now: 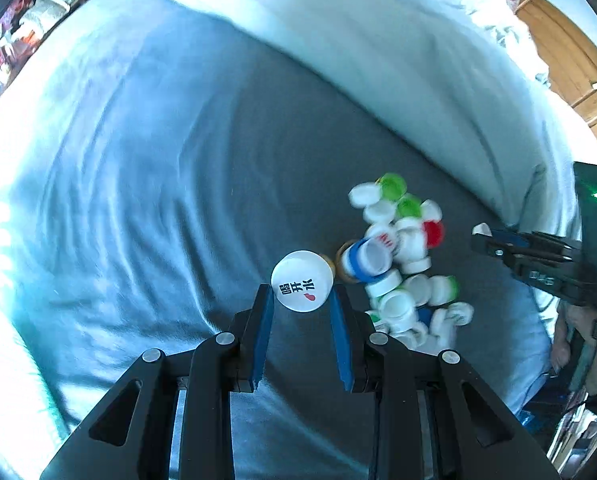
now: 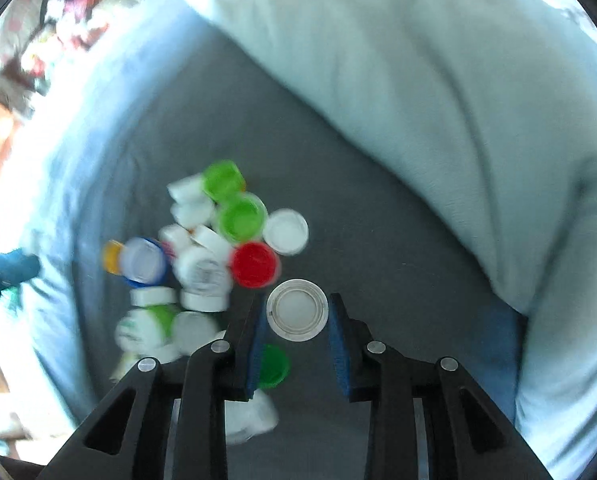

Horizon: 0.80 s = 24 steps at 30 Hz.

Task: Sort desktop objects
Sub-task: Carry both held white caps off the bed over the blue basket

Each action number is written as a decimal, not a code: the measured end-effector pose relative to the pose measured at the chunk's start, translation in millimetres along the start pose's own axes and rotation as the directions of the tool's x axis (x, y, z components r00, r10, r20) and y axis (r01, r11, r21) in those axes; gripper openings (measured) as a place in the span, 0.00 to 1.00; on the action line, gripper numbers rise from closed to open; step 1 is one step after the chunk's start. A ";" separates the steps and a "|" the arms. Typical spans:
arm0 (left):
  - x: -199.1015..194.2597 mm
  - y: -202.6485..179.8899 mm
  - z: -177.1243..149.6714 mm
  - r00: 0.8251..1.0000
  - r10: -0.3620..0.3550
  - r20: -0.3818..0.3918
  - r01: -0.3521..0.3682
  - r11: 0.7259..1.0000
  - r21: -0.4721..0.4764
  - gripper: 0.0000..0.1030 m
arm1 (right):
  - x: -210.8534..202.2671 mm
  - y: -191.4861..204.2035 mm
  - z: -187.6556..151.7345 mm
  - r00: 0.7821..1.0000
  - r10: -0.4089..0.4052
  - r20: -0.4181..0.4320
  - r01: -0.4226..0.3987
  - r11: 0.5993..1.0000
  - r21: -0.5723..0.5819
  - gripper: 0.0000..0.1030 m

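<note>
L gripper (image 1: 302, 294) clamps printed white cap (image 1: 302, 281); R gripper (image 2: 297, 314) clamps white cap (image 2: 297, 309), pile of caps (image 2: 202, 256) lying to its left.

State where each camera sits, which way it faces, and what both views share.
Left wrist: mounted on the left gripper, looking steeply down along its blue-padded fingers at a round white plastic cap with black printed characters clamped between them; the right gripper shows at the right edge.
Right wrist: mounted on the right gripper, looking steeply down at an upturned round white plastic cap gripped between its fingers.
Shared: the pile of mixed plastic bottle caps, its red cap, and the grey-blue bedsheet.
</note>
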<state>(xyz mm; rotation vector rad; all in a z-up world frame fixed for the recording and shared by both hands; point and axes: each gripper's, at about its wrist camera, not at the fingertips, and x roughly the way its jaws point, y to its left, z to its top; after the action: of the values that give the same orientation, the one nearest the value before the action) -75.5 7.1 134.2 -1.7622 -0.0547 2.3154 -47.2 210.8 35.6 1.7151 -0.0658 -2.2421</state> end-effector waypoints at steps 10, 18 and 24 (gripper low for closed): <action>-116.8 -19.3 40.0 0.990 -0.009 0.142 0.000 0.998 0.069 0.24 | -153.0 66.6 29.5 0.973 0.060 0.222 -0.057 0.998 -0.020 0.31; -200.8 0.8 50.2 0.968 0.024 0.248 -0.040 0.997 0.060 0.24 | -221.9 138.5 53.7 0.946 0.076 0.315 -0.040 0.992 -0.118 0.31; -246.8 26.4 45.7 0.948 0.067 0.311 -0.076 0.997 0.018 0.24 | -251.5 203.8 61.9 0.927 0.132 0.352 -0.058 0.975 -0.214 0.31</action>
<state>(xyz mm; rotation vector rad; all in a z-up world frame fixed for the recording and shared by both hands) -61.7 -64.2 375.9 -1.3915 -0.0089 2.6111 -3.0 77.3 333.6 1.1532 -0.0060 -2.3734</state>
